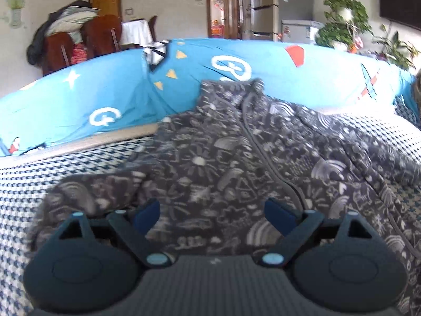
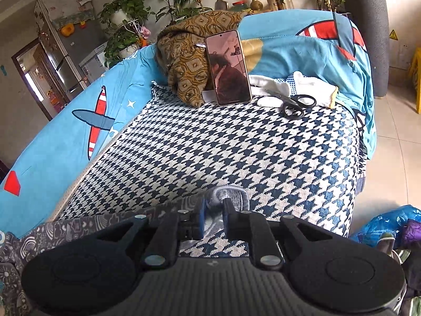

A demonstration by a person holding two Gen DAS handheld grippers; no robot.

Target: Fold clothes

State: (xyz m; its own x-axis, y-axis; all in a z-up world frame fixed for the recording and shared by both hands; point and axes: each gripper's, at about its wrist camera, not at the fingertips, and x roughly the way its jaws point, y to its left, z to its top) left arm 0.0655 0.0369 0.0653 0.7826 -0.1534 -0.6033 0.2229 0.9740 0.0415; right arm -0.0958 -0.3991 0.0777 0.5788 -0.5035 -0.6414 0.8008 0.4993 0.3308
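Clearly the folding is only beginning: the grey jacket (image 1: pixel 236 152) lies spread on the checked sofa seat (image 2: pixel 236 144), the left gripper (image 1: pixel 212 212) is wide open, and the right gripper (image 2: pixel 213 217) pinches its cuff (image 2: pixel 231 197).

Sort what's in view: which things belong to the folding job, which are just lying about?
Job:
- grey patterned jacket, spread on the houndstooth cover
- its cuff at the right hand-held gripper
- left hand-held gripper, open over the jacket

Lying about:
- phone
- scissors
- white gloves
- brown patterned cloth
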